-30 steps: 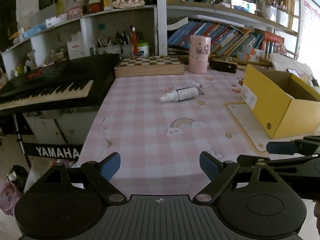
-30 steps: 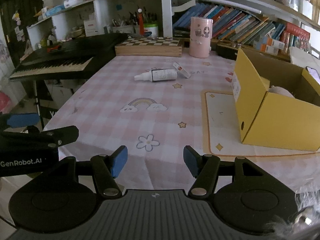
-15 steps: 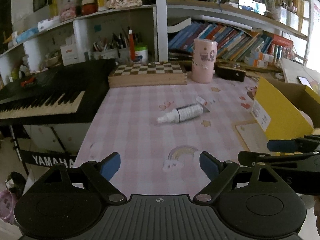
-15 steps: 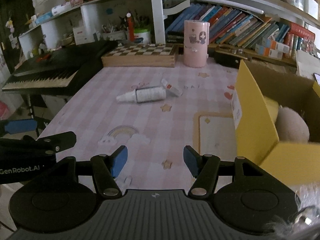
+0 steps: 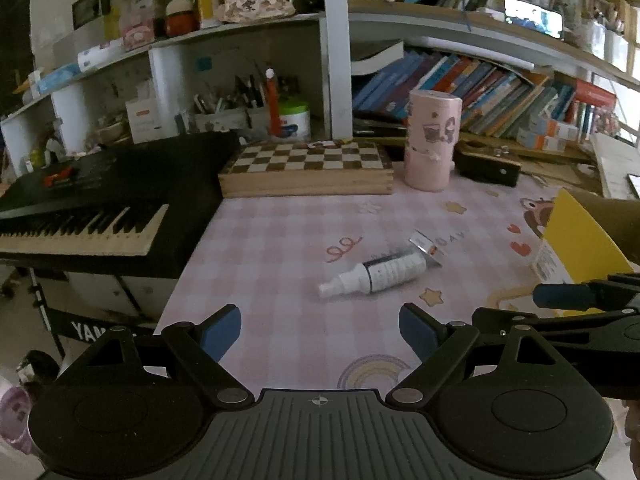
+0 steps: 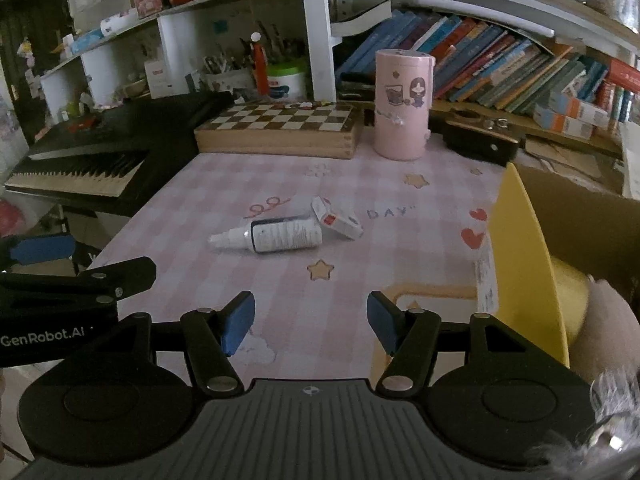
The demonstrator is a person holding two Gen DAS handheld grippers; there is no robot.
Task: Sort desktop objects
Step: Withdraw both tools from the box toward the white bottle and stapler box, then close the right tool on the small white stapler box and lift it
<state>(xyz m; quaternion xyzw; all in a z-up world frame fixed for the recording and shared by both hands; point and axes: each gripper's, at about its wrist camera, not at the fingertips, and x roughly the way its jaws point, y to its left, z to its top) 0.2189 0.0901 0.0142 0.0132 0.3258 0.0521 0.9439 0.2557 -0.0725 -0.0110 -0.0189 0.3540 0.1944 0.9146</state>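
A white spray bottle point(image 5: 376, 274) lies on its side on the pink checked tablecloth, with a small white and red box point(image 5: 426, 245) touching its base. Both also show in the right wrist view, the bottle point(image 6: 272, 236) and the box point(image 6: 336, 218). My left gripper point(image 5: 320, 330) is open and empty, short of the bottle. My right gripper point(image 6: 310, 320) is open and empty, also short of the bottle. A yellow cardboard box point(image 6: 528, 256) stands open at the right with a pale plush thing point(image 6: 612, 320) inside.
A black keyboard point(image 5: 92, 208) borders the table's left side. A wooden chessboard box point(image 5: 308, 170), a pink cylinder point(image 5: 430, 140) and a black case point(image 5: 488, 166) stand at the back before full shelves. The right gripper shows in the left wrist view point(image 5: 576, 300).
Both grippers have moved forward over the table toward the bottle and small box, which now look larger and nearer. Both stay open and empty.
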